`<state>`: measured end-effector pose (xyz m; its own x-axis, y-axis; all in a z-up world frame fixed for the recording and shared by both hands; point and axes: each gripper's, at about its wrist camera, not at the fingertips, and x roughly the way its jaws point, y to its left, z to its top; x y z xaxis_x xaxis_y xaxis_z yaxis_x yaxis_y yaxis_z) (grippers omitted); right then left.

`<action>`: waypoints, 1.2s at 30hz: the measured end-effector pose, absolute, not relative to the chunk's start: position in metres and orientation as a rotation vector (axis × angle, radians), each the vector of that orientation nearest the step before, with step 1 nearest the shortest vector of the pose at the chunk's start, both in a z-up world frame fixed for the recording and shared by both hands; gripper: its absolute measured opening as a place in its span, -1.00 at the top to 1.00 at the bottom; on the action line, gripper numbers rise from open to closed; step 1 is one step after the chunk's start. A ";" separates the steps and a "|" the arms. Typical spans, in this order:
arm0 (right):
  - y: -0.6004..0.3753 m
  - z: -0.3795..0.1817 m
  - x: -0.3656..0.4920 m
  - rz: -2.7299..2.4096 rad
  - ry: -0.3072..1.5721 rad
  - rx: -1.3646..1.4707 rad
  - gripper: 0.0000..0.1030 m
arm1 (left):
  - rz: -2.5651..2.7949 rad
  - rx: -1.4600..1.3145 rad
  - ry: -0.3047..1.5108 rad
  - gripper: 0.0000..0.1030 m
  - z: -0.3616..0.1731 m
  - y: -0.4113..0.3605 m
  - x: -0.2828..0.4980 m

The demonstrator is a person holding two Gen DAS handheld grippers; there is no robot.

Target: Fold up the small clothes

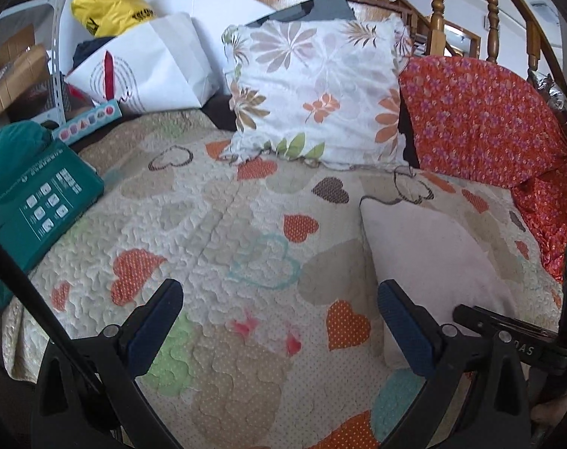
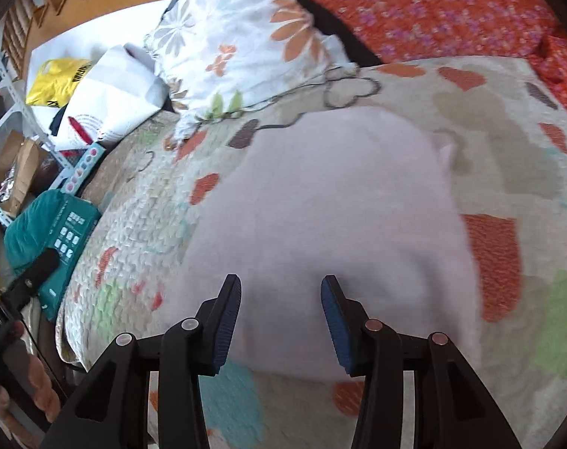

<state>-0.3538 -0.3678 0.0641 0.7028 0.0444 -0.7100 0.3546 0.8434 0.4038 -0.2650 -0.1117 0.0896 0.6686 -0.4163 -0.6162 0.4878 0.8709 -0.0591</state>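
A pale pink-white small garment (image 2: 332, 209) lies folded flat on the heart-patterned quilt (image 2: 508, 119). It also shows in the left wrist view (image 1: 433, 250) at the right. My right gripper (image 2: 281, 292) is open and empty, hovering over the garment's near edge. My left gripper (image 1: 279, 299) is open wide and empty above the bare quilt (image 1: 208, 224), to the left of the garment. The right gripper's body (image 1: 508, 333) shows at the lower right of the left wrist view.
A floral pillow (image 1: 317, 93) and an orange flowered cloth (image 1: 481, 119) lie at the back of the bed. A teal box (image 1: 40, 209), a white paper bag (image 1: 149, 63) and a yellow bag (image 1: 107, 3) sit at the left. Wooden railing (image 1: 437, 3) stands behind.
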 end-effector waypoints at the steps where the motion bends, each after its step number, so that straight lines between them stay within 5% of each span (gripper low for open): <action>1: -0.362 0.059 -0.346 -0.155 0.802 0.554 0.03 | -0.510 0.114 0.684 -1.00 0.086 -0.113 -0.263; 10: -0.343 0.053 -0.351 -0.059 0.897 0.525 0.02 | -0.466 0.143 0.753 -1.00 0.069 -0.115 -0.253; 15: -0.359 0.091 -0.355 -0.152 0.782 0.441 0.02 | -0.471 0.133 0.787 -1.00 0.064 -0.118 -0.248; 23: -0.398 0.056 -0.246 -0.086 0.982 0.488 0.02 | -0.465 0.160 0.839 -1.00 0.056 -0.126 -0.241; 36: -0.436 0.059 -0.163 -0.324 0.994 0.340 0.05 | -0.493 0.159 0.887 -1.00 0.052 -0.126 -0.236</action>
<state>-0.1625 -0.4359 0.0592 0.5061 -0.1100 -0.8554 0.4158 0.9001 0.1302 -0.2361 -0.1257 0.0520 0.5291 -0.3464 -0.7746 0.4751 0.8773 -0.0677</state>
